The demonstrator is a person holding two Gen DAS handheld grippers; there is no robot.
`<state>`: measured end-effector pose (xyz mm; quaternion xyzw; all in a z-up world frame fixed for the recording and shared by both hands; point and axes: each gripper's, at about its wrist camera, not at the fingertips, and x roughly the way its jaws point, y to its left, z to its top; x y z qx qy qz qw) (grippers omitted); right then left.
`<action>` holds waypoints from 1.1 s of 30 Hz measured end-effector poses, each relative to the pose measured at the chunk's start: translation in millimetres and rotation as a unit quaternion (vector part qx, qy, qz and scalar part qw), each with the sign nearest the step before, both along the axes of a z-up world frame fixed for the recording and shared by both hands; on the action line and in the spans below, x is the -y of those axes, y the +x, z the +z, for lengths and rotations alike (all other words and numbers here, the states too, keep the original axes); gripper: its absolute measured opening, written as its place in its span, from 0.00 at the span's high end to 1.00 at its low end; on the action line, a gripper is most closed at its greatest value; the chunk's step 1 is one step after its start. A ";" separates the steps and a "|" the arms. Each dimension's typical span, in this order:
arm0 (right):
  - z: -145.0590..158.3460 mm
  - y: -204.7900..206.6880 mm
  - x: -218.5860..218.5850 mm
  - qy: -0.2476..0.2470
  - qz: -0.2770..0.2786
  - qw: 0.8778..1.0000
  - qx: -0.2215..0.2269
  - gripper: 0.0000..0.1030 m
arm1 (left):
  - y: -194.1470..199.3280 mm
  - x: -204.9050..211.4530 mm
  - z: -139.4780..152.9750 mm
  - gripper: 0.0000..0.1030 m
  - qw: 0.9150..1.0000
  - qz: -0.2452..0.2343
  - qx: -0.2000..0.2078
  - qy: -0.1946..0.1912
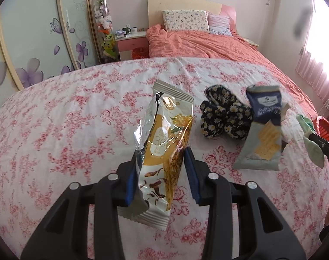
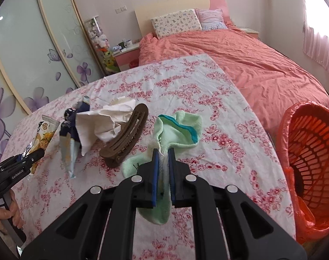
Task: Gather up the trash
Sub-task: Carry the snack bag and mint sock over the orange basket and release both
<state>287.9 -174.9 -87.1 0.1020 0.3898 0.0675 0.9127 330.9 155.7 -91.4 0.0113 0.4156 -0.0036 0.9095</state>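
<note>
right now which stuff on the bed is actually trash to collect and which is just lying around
Trash job: yellow snack wrapper in left gripper; cracker wrapper; crumpled tissue; orange basket.

Lying about: green sock held by right gripper; hair clip; floral scrunchie.

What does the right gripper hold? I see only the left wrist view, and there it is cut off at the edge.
Observer: The right gripper is shut on a green sock.
Operator: Where can the yellow wrapper in my left gripper go?
Observer: An orange basket, lined with an orange bag, is at the right side of the table.
Operator: Does the blue wrapper hide anything from me?
Observer: Yes, crumpled white paper lies right next to it.
</note>
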 end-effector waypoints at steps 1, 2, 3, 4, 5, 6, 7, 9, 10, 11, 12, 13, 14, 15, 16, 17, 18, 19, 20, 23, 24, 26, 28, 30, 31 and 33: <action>3.7 -2.0 0.7 0.001 0.001 1.000 0.005 0.91 | -3.5 1.3 5.7 0.62 1.000 0.000 0.004 0.001; 8.7 -5.6 1.4 0.000 0.003 1.000 0.012 0.91 | -6.3 2.5 10.5 0.62 1.000 0.001 0.007 0.002; 14.1 -9.2 2.2 -0.001 0.004 1.000 0.019 0.91 | -9.5 3.7 14.4 0.62 1.000 0.001 0.010 0.002; 19.6 -12.7 3.2 -0.002 0.005 1.000 0.026 0.91 | -13.4 5.4 20.5 0.62 1.000 0.000 0.015 0.002; 24.1 -15.2 4.4 -0.002 0.005 0.999 0.032 0.91 | -14.9 7.6 24.6 0.62 1.000 0.001 0.018 0.003; 28.6 -17.9 5.5 -0.001 0.005 0.999 0.038 0.91 | -19.5 10.7 32.0 0.62 1.000 0.000 0.023 0.003; 33.7 -21.4 6.1 0.000 0.005 0.999 0.044 0.91 | -22.8 12.6 35.9 0.62 1.000 -0.001 0.025 0.003; 44.4 -29.7 8.8 -0.001 0.005 0.998 0.058 0.91 | -31.1 19.6 47.6 0.62 0.999 -0.004 0.032 0.004; 49.5 -33.5 9.8 -0.003 0.006 0.998 0.065 0.91 | -33.5 21.5 51.5 0.62 0.999 -0.005 0.034 0.003; 54.9 -38.0 11.3 -0.005 0.006 0.997 0.073 0.91 | -38.4 25.5 57.4 0.62 0.999 -0.007 0.037 0.000; 59.2 -41.8 12.7 -0.005 0.005 0.997 0.079 0.91 | -39.6 27.6 61.0 0.62 0.999 -0.009 0.039 -0.003; 64.2 -46.4 15.0 -0.004 0.004 0.996 0.086 0.91 | -42.9 31.2 65.5 0.62 0.999 -0.011 0.040 -0.007; 67.5 -50.4 17.8 -0.003 0.003 0.996 0.091 0.91 | -45.5 33.6 69.4 0.62 0.999 -0.013 0.041 -0.012; 71.2 -55.2 20.8 -0.001 0.002 0.995 0.097 0.91 | -49.7 37.4 73.4 0.62 0.999 -0.017 0.043 -0.018; 74.4 -59.3 23.8 0.000 0.000 0.995 0.102 0.91 | -53.6 41.9 76.8 0.62 0.999 -0.021 0.044 -0.021; 77.6 -62.9 26.0 0.001 -0.002 0.994 0.105 0.91 | -56.8 46.8 79.6 0.62 0.998 -0.026 0.046 -0.023; 80.0 -66.3 29.3 0.001 -0.004 0.994 0.109 0.91 | -60.8 53.3 83.5 0.62 0.998 -0.032 0.049 -0.024; 81.2 -68.9 32.2 0.001 -0.006 0.994 0.112 0.91 | -63.8 60.3 86.9 0.62 0.998 -0.038 0.051 -0.024; 82.4 -71.3 35.5 0.000 -0.009 0.993 0.114 0.91 | -66.1 66.3 89.7 0.62 0.997 -0.044 0.053 -0.024; 85.7 -80.5 50.3 0.001 -0.020 0.993 0.120 0.91 | -73.3 87.9 97.2 0.62 0.996 -0.065 0.056 -0.030; 86.4 -83.3 55.7 0.001 -0.024 0.992 0.121 0.91 | -75.4 96.5 99.4 0.62 0.995 -0.072 0.057 -0.032; 87.1 -88.6 66.6 0.002 -0.032 0.992 0.124 0.91 | -77.9 112.5 102.5 0.62 0.994 -0.085 0.057 -0.036; 88.1 -94.1 79.6 0.004 -0.042 0.991 0.127 0.91 | -80.4 133.0 105.0 0.62 0.992 -0.101 0.056 -0.044; 88.9 -100.8 92.9 0.004 -0.053 0.990 0.131 0.91 | -82.9 152.9 106.9 0.62 0.990 -0.117 0.057 -0.053; 89.1 -104.1 100.8 0.004 -0.059 0.989 0.133 0.91 | -84.4 166.6 108.3 0.62 0.988 -0.129 0.059 -0.058; 89.4 -110.0 116.1 0.004 -0.071 0.988 0.137 0.91 | -86.5 187.0 110.1 0.62 0.985 -0.147 0.060 -0.068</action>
